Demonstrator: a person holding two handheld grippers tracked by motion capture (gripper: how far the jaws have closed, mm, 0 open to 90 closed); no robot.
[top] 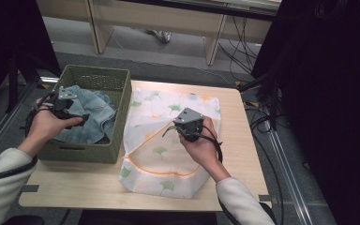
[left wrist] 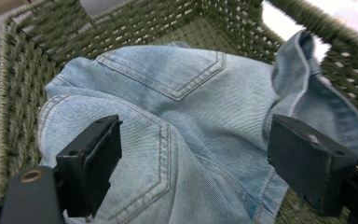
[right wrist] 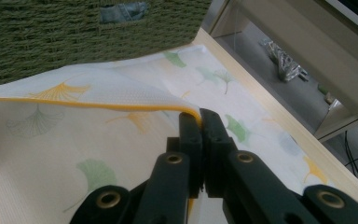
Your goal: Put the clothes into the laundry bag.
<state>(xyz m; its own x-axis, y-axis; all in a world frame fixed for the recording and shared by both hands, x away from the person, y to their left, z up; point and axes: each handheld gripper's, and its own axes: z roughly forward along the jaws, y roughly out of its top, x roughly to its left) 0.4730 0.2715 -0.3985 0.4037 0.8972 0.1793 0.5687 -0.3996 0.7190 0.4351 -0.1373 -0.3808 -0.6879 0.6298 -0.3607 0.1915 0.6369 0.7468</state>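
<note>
While clamped on orange-edged hem of ginkgo-print cloth (right wrist: 121,126), right hand-held gripper (right wrist: 200,116) over tabletop (top: 234,140). Left hand-held gripper (left wrist: 191,163) jaws spread wide, nothing pinched, above jeans (left wrist: 182,93) heaped in green woven basket (top: 117,89), just beside cloth.

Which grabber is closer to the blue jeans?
Left. The left gripper hangs open right over the jeans in the basket; the right gripper pinches the cloth's yellow edge beside it.
</note>
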